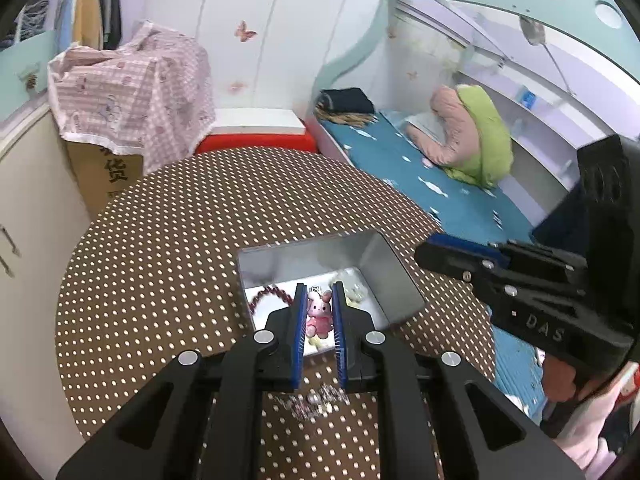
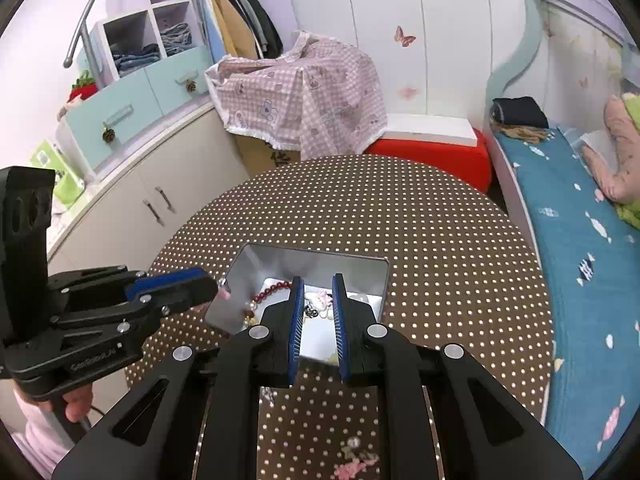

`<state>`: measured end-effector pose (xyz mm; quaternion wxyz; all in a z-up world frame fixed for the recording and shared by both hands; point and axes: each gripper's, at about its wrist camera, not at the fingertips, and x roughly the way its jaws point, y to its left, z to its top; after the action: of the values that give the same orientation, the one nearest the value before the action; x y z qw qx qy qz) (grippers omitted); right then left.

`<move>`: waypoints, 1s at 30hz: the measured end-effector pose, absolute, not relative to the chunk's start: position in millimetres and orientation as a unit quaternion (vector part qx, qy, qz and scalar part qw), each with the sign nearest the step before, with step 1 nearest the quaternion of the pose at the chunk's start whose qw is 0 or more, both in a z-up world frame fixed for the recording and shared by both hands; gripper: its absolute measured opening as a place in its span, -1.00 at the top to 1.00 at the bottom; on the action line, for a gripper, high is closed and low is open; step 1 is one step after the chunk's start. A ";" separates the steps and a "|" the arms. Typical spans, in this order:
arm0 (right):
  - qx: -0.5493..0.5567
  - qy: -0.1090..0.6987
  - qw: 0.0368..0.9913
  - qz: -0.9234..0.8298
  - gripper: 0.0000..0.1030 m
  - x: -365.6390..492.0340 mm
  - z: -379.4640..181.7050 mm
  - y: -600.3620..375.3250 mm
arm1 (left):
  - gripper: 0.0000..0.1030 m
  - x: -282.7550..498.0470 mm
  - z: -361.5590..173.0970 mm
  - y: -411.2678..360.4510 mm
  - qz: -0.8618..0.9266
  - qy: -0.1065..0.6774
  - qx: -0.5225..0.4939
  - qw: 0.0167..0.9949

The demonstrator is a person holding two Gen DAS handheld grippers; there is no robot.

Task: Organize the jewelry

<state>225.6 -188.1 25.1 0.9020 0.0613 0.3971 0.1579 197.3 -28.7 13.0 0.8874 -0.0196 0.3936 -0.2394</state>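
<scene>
Tools point(image 1: 317, 292) point(image 2: 316, 284) tilt downward, closed, above tin point(image 1: 400, 276).

- We are looking down our right gripper point(image 2: 316, 284), its blue-lined jaws drawn near together with nothing between them, hanging above an open silver tin point(image 2: 362, 270).
- The tin is sitting on a round brown table point(image 2: 440, 240) dotted white.
- Inside the tin, a red bead string point(image 2: 274, 289) and a pale pink charm point(image 2: 322, 299) are lying.
- Our left gripper point(image 2: 212, 286) is reaching in from the left, its tip just beside the tin's left wall.
- A small pink trinket point(image 2: 354, 466) is lying on the table below us, blurred.
</scene>
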 end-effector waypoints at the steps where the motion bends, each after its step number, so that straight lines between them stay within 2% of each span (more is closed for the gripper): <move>1: 0.064 0.398 0.901 0.160 0.71 228.5 23.4 -187.7 | 0.79 199.8 13.0 -29.5 -0.241 0.394 -0.021 0.887; 5: 0.079 0.403 0.894 0.180 0.66 235.5 16.5 -185.2 | 0.76 205.8 10.9 -32.8 -0.236 0.396 -0.018 0.887; 6: 0.076 0.403 0.894 0.180 0.58 236.3 15.7 -184.2 | 0.67 207.4 10.3 -32.2 -0.230 0.397 -0.017 0.889; 7: 0.076 0.404 0.894 0.180 0.30 236.1 14.7 -184.7 | 0.51 208.4 9.4 -31.6 -0.223 0.399 -0.013 0.889; 8: 0.080 0.405 0.893 0.177 0.04 236.6 14.2 -186.0 | 0.09 208.9 8.7 -30.3 -0.215 0.400 -0.012 0.891; 9: 0.086 0.405 0.894 0.169 -0.37 236.6 14.2 -188.5 | -0.10 209.9 8.4 -28.4 -0.209 0.400 -0.013 0.892; 30: 0.079 0.418 0.896 0.124 -0.39 214.4 6.9 -200.9 | -0.14 189.7 3.6 -19.7 -0.206 0.416 -0.009 0.886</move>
<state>214.4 -200.9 6.9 0.8963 0.0791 0.4182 0.1242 189.7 -19.7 3.6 0.8858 -0.0093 0.4159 -0.2056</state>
